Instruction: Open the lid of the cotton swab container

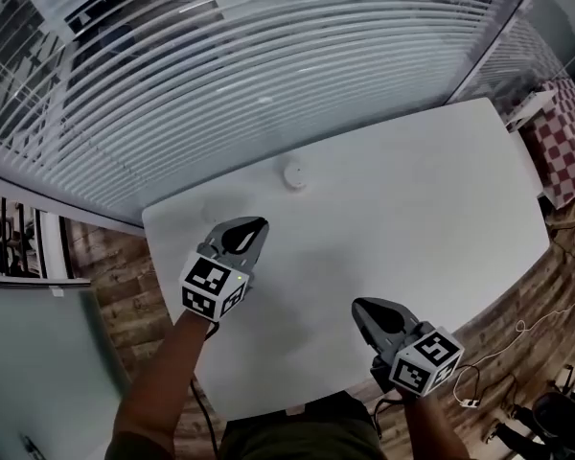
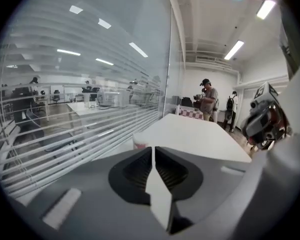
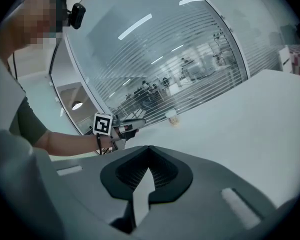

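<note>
The cotton swab container (image 1: 294, 174) is a small round white tub with its lid on, near the far edge of the white table (image 1: 422, 199). It also shows just past the left jaws (image 2: 140, 141) and far off, small (image 3: 173, 117). My left gripper (image 1: 256, 227) hovers over the table's left part, pointing at the container from a short way off; its jaws (image 2: 153, 149) are barely parted with nothing between them. My right gripper (image 1: 363, 307) is by the near edge, shut and empty (image 3: 148, 148), far from the container.
A glass wall with white blinds (image 1: 220, 65) runs behind the table's far edge. A red-checked seat (image 1: 567, 142) stands at the right end. Cables (image 1: 517, 338) lie on the wooden floor. People (image 2: 208, 100) stand far back in the room.
</note>
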Available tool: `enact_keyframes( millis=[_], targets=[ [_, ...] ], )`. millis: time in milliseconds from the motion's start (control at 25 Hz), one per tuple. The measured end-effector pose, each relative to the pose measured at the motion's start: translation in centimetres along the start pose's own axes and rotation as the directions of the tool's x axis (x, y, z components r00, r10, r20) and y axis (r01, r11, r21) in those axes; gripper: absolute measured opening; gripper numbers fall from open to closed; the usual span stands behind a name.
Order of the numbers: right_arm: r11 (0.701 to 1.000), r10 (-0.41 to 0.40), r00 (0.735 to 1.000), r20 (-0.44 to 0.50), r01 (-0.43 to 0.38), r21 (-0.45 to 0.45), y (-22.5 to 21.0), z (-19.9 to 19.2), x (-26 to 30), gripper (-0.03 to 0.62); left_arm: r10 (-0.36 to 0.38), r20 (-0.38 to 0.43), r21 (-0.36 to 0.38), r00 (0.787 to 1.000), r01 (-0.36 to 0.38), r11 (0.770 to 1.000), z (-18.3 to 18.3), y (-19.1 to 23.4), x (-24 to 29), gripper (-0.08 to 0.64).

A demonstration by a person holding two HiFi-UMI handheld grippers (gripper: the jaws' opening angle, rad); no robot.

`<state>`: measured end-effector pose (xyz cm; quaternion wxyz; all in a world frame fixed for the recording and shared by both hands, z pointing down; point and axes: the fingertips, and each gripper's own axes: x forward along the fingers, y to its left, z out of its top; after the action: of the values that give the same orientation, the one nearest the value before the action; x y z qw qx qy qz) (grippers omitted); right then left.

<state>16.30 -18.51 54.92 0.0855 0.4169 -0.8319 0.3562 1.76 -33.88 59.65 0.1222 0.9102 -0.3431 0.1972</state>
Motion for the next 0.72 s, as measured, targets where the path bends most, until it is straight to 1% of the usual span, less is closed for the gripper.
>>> enact_keyframes(
  millis=[120, 480, 720],
  targets=[
    [1.0, -0.006, 1.0, -0.003, 0.006, 0.016, -0.2, -0.7, 0.9, 0.009, -0.021, -0.007, 0.011, 1.0, 0.021, 1.0, -0.2, 1.2, 1.1, 0.034],
    [0.999, -0.001, 1.0, -0.002, 0.001, 0.045, -0.5, -1.7, 2.2, 0.009, -0.064, -0.061, 0.093, 0.996, 0.07, 0.993, -0.7, 3.3, 5.2, 0.091],
    [0.998, -0.016, 1.0, -0.023, 0.017, 0.067, -1.7, -2.9, 2.0, 0.009, -0.118, -0.093, 0.117, 0.989, 0.128, 0.985, -1.3, 3.7, 8.1, 0.16]
  ],
)
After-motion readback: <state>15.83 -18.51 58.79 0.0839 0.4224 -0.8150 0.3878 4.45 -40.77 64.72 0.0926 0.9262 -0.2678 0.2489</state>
